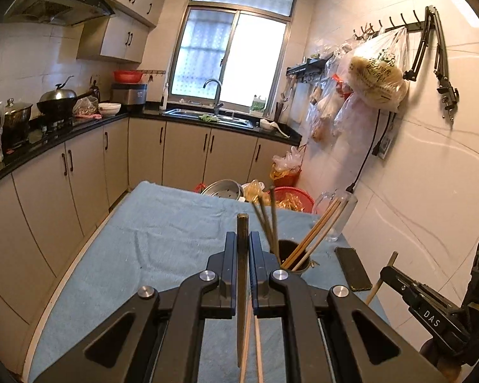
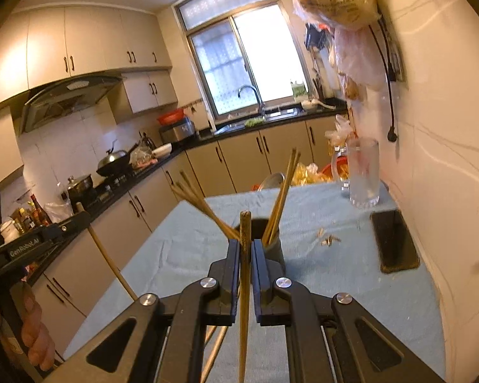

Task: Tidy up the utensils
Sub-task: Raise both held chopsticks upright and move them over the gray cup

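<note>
Now, the table (image 1: 150,223) under its blue cloth fills the middle of the kitchen, and a dark cup (image 2: 276,249) stands on it toward the wall side, near a glass mug (image 2: 364,172) and a black phone (image 2: 396,239). Several chopsticks (image 2: 284,185) already lean out of the cup.

Each hand-held gripper is clamped on one more stick. The left hand-held gripper (image 1: 242,249) pinches a dark chopstick (image 1: 242,274), its length running up through the jaws. The right hand-held gripper (image 2: 246,252) holds a brown chopstick (image 2: 245,271) the same way.

From the right one the cup sits just ahead and slightly right; from the left it lies ahead and farther right. I judge the right nearer, and its stick needs tipping end-down over the cup.
</note>
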The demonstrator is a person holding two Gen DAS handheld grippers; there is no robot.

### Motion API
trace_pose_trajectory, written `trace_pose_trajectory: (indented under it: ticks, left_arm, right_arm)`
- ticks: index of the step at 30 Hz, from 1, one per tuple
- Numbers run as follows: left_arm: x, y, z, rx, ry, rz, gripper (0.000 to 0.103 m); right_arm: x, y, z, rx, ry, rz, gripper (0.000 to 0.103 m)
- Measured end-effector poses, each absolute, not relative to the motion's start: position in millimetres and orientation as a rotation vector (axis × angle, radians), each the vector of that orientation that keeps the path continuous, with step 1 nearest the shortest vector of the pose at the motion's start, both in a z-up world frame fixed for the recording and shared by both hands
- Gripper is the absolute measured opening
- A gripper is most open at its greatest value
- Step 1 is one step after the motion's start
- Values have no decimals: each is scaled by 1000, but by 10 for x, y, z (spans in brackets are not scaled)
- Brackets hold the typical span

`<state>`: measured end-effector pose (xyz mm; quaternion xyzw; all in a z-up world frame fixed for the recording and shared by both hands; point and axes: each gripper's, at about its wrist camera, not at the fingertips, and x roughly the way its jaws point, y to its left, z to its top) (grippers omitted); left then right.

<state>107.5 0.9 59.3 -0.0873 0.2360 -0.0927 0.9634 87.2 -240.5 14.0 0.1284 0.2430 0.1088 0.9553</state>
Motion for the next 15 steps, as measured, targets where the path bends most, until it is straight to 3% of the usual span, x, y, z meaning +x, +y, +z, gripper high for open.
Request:
trace_pose_trajectory:
  ticks: [15]
  left_arm:
    - [1420, -242, 1096, -183, 366, -226, 7]
  right_arm:
    - [1029, -2466, 777, 256, 346, 219, 8]
